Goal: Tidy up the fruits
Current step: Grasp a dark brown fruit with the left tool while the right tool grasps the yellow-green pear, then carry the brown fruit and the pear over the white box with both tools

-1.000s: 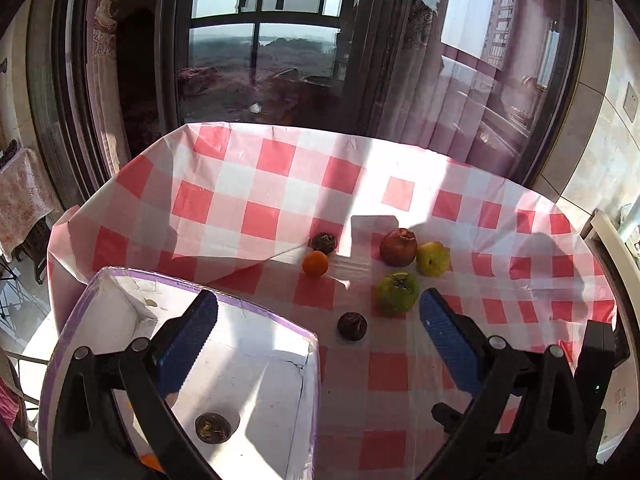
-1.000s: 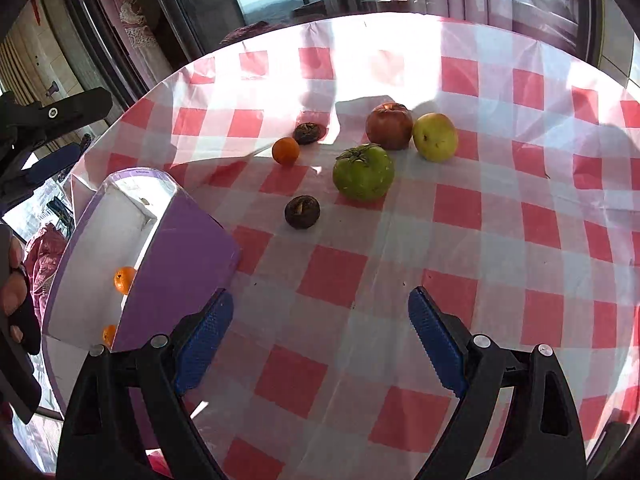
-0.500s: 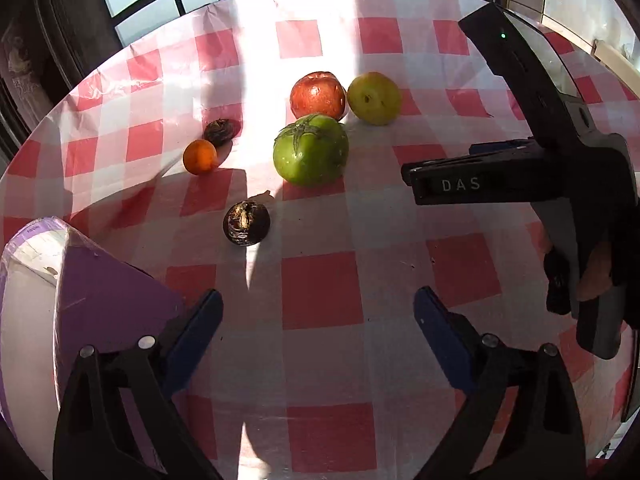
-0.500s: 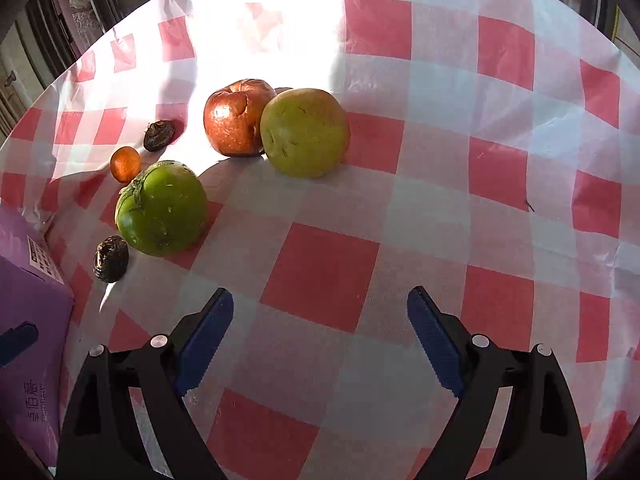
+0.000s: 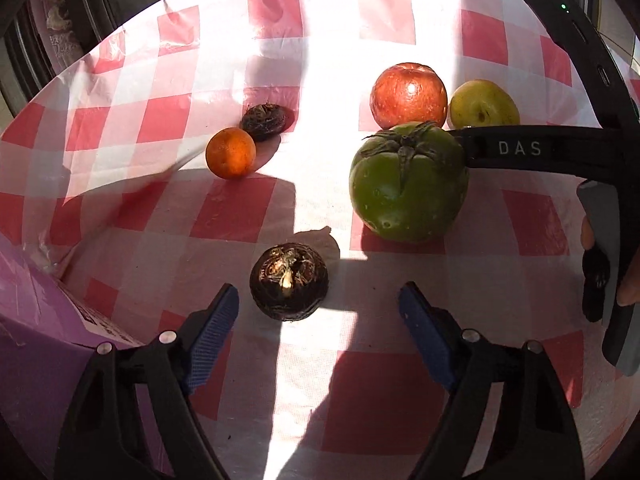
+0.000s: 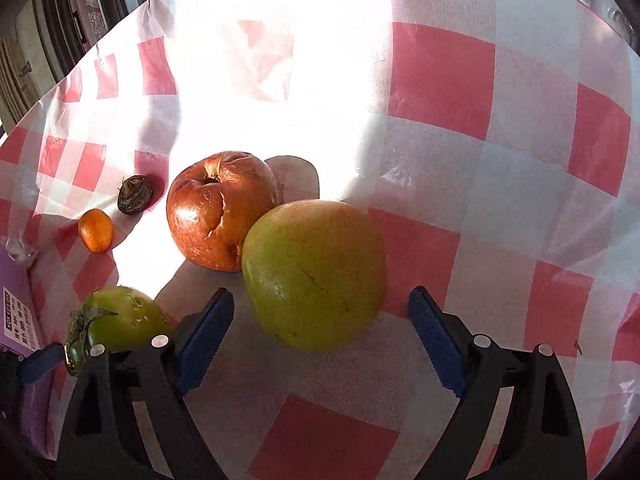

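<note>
The left gripper (image 5: 318, 312) has its jaws spread wide, and the small dark fruit (image 5: 289, 282) lies on the checked tablecloth (image 5: 168, 120) just before the gap, nearer to the left finger, not yet touched; I judge this is the fruit it wants to take, because the purple box (image 5: 36, 320) stands close on its left side, a short way to carry; the right gripper (image 6: 322, 320) is also spread open, and the yellow-green pear (image 6: 314, 274) sits almost between its fingertips, touching the red apple (image 6: 218, 210) behind it; so closing here may push the apple a little; the green tomato (image 5: 408, 182) lies between the two grippers, and the small orange (image 5: 230, 153) with another dark fruit (image 5: 263, 120) waits further back, these two almost touching; all six fruits seen here are still on the cloth, so much sorting remains.
</note>
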{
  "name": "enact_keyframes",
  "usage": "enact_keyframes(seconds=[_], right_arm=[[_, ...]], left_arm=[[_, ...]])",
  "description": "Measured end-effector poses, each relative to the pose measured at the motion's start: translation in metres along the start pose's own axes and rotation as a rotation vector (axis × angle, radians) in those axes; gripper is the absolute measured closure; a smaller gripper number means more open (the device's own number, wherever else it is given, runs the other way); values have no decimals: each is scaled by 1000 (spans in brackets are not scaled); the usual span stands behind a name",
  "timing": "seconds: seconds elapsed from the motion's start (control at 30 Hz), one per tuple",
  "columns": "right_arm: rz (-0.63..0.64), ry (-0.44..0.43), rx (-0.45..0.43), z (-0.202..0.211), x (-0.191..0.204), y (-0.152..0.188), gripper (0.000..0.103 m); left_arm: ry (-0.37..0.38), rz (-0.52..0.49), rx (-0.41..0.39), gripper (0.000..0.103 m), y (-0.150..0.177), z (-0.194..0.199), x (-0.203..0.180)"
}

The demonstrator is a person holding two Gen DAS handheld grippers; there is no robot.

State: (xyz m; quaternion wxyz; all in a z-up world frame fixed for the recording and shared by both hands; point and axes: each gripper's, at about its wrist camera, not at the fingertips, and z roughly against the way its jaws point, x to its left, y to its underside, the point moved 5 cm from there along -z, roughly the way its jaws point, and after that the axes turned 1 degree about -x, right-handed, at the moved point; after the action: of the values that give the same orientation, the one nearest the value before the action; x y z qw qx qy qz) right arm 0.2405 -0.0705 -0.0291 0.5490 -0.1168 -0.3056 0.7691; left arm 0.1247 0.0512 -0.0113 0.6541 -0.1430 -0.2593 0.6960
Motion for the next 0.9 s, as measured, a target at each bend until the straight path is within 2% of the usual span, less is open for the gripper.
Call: enact_keyframes(seconds=[0.2,0.27,0.33,0.4,0.57,0.73,0.9], right_arm=[[-30,-7,-24,-7,-2,-13,21],[-20,-2,-32,-8,-1,-15,34],[-12,-8,-40,-8,0,-16,42],[-9,-8,-45,-7,0,-15,43],[-40,-13,-33,1,0,-4,43],[-70,4,-2,37,4,48,43],[-145,23,51,84,-1,112,43]], left_arm=[[57,80,-9,24,-11,-14,9],[76,96,-10,33,-11,-15,11],[86,83,-15,51,-12,-14,11],[92,82,-9,63,-11,-12,13],[119,43,27,64,-1,-5,6],[187,0,48,64,33,26,-31],[309,-58,88,64,77,57,-66]])
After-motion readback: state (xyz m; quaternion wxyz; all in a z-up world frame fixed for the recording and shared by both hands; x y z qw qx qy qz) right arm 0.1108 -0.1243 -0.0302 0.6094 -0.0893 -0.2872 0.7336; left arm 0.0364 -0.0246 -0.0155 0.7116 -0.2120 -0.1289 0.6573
